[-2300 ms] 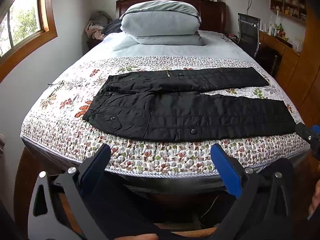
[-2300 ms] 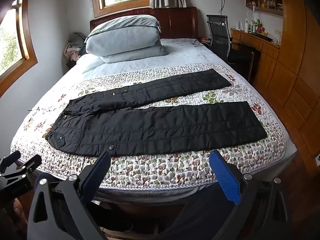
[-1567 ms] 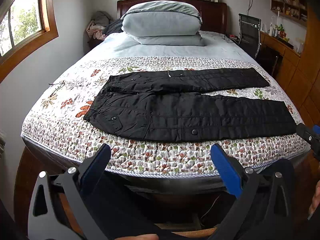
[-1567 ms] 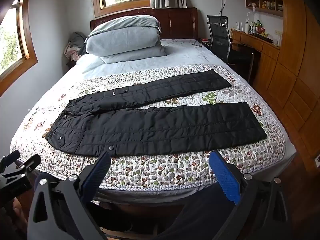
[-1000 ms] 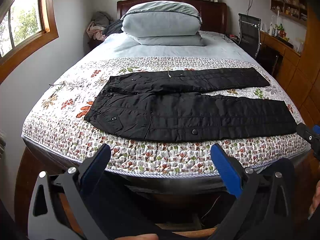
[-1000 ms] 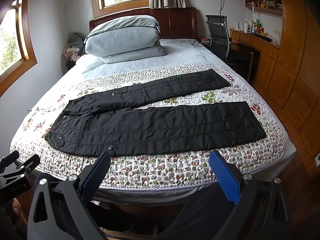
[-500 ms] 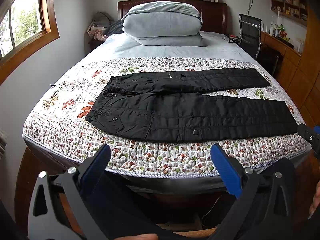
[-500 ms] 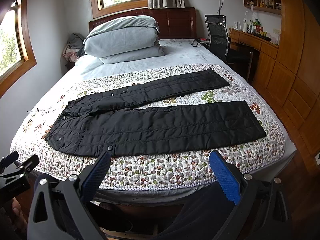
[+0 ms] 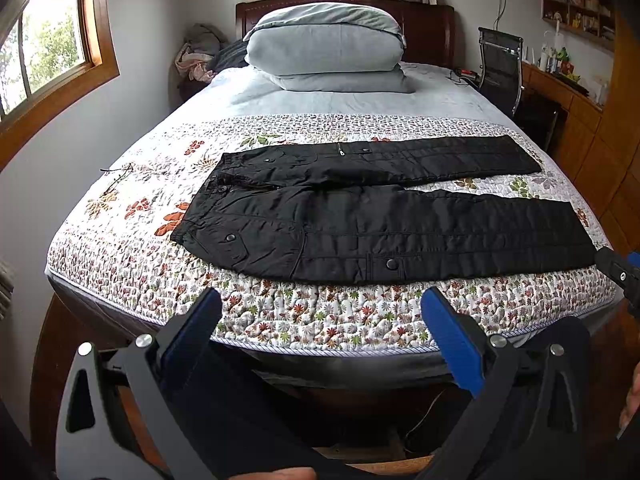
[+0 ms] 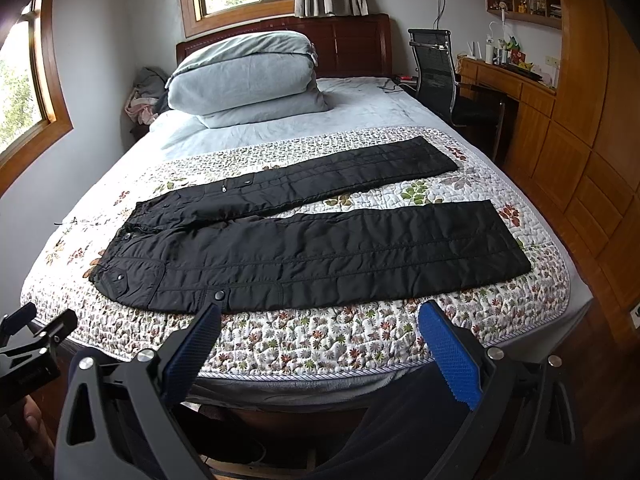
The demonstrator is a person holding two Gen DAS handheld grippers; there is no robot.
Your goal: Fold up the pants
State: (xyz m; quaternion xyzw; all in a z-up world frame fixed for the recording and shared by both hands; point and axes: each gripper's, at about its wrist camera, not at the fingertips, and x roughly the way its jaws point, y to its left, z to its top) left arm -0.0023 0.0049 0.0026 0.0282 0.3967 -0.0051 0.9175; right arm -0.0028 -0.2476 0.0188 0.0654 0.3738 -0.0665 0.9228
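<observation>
Black quilted pants [image 9: 380, 216] lie spread flat across the floral quilt [image 9: 320, 316], waist to the left, both legs stretched to the right and slightly apart. They also show in the right wrist view [image 10: 312, 248]. My left gripper [image 9: 320, 320] is open and empty, held off the near bed edge, below the pants' thigh. My right gripper [image 10: 318, 328] is open and empty, also off the near edge, below the near leg. Each gripper shows at the edge of the other's view, the right [image 9: 620, 276] and the left [image 10: 32, 340].
Folded grey bedding [image 9: 324, 52] is stacked at the headboard. A black office chair [image 10: 440, 72] and a wooden desk with cabinets [image 10: 560, 128] stand along the right of the bed. A pile of clothes [image 9: 196, 56] sits at the far left corner.
Both views have drifted very slightly; the pants lie as before and both grippers stay open.
</observation>
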